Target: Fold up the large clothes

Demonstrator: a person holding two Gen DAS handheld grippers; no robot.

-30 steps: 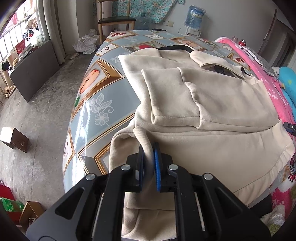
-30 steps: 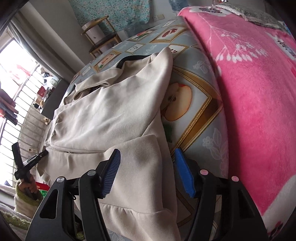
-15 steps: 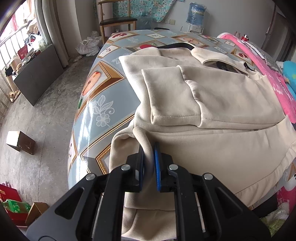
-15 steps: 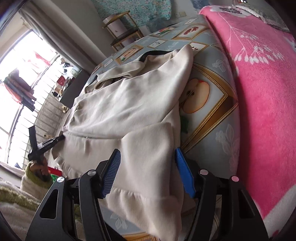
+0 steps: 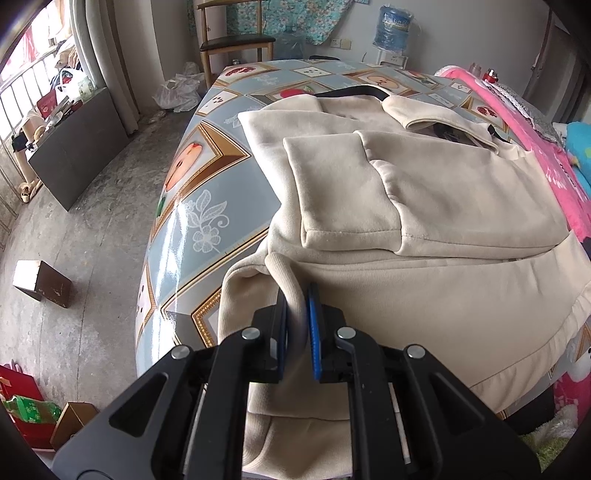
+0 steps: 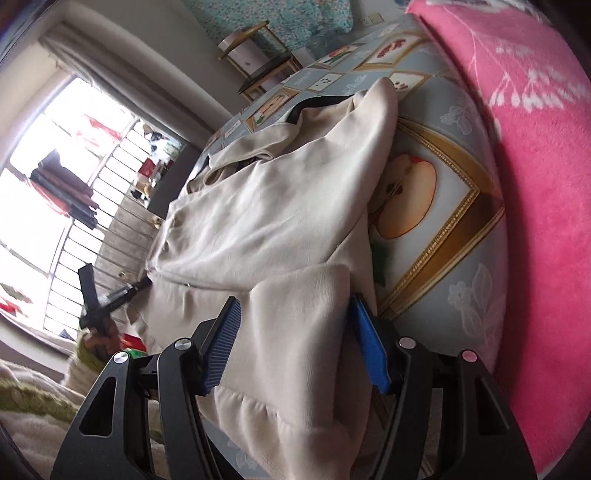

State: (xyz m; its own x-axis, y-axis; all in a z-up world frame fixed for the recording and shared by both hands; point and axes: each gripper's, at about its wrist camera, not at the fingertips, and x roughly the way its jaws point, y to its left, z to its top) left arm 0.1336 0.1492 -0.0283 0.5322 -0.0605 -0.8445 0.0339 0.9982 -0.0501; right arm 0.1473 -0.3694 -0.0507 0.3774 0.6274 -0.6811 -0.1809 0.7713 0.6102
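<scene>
A large cream hooded garment (image 5: 424,236) lies spread on a table with a fruit-print cloth (image 5: 192,184). One sleeve is folded across its chest. My left gripper (image 5: 296,317) is shut on a pinched fold of the garment's near left edge. My right gripper (image 6: 295,343) is open, with its blue pads either side of the garment's (image 6: 280,206) lower right corner, which drapes between the jaws. The left gripper and the hand holding it also show at the far left of the right wrist view (image 6: 107,299).
A pink blanket (image 6: 535,147) lies along the table's right side. A wooden chair (image 5: 236,40) and a water bottle (image 5: 391,22) stand beyond the table. Boxes (image 5: 42,282) sit on the concrete floor at the left. A barred window (image 6: 62,184) is at the left.
The right gripper has moved in over the garment's lower right corner, so more cloth lies between its open jaws. The left gripper keeps its hold and has barely moved.
</scene>
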